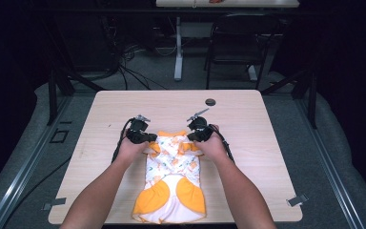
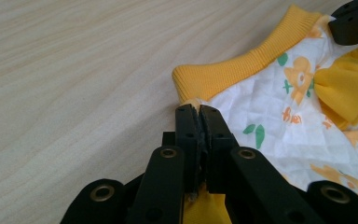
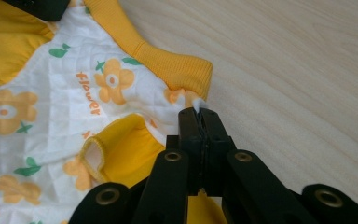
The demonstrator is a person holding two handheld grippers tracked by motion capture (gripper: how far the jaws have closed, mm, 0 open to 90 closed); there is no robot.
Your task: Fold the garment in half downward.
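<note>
Here both grippers have pinched the far corners of a small quilted garment (image 1: 173,179) that lies flat on the pale wooden surface (image 1: 248,143), near the person's edge and roughly at its middle. The left gripper (image 2: 197,111) has its fingers clamped together on a fold of white fabric just beside the end of the yellow ribbed band (image 2: 242,65), and the right gripper (image 3: 198,112) does the same at the band's other end, where a small tuft of white cloth pokes out between its closed fingers. The grip sits at the corners, not the middle, which I judge is so that the cloth can be lifted or folded evenly, with the band kept taut between the two hands. From the high view the left hand (image 1: 129,149) and right hand (image 1: 212,145) sit level with each other on either side of the garment's top end, while its orange panels (image 1: 171,195) rest toward the person. A yellow ruffled sleeve (image 3: 116,149) lies loose just beside the right gripper, outside the pinch. A small dark disc (image 1: 210,101) sits on the surface farther back, well apart from the work.
</note>
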